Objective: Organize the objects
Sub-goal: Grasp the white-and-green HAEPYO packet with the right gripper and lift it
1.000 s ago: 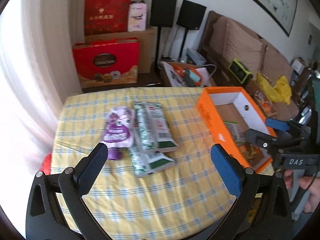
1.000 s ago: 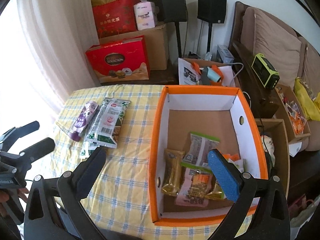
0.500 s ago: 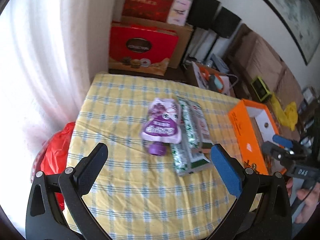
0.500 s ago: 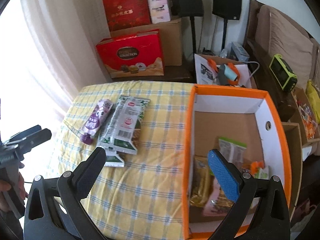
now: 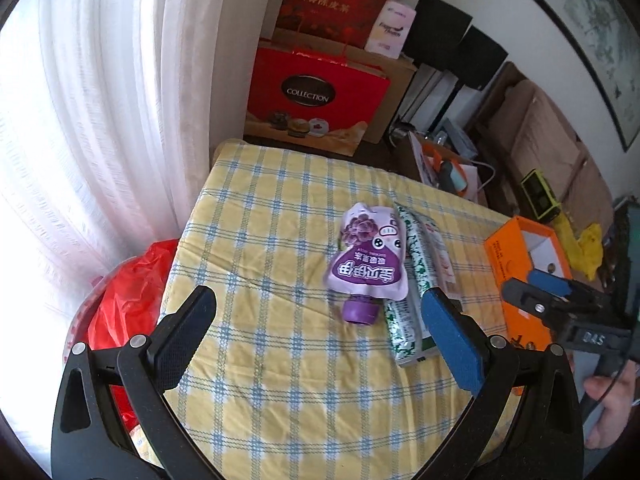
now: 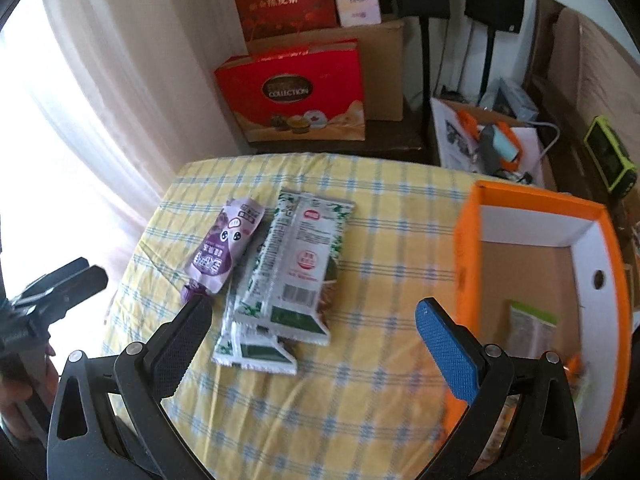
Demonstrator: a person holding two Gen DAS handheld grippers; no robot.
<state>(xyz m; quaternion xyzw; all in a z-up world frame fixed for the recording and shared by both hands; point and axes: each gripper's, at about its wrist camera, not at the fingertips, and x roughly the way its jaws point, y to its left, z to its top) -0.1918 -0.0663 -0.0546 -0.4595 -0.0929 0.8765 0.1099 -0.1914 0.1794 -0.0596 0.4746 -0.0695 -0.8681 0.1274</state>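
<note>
A purple spouted drink pouch (image 5: 366, 264) (image 6: 224, 246) lies on the yellow checked tablecloth (image 5: 280, 360) (image 6: 380, 360). Beside it on the right lie two green-and-white snack packets (image 5: 416, 280) (image 6: 298, 264), one stacked on the other. An orange box (image 6: 536, 280) (image 5: 520, 280) with white inner walls holds several snack packs at the table's right. My left gripper (image 5: 320, 332) hovers open above the cloth, short of the pouch. My right gripper (image 6: 312, 332) is open too, above the near ends of the green packets, nothing between its fingers. Each gripper appears at the other view's edge.
White curtains (image 5: 100, 120) hang at the left. A red bag (image 5: 132, 292) sits below the table's left edge. Red gift boxes (image 6: 296, 96) and cardboard cartons stand behind the table, with speakers, a carton of tools (image 6: 492, 144) and a sofa at the right.
Both grippers have swung left, away from the orange box and toward the pouch and packets. The box has slid to the right edge of both views. Both stay open.
</note>
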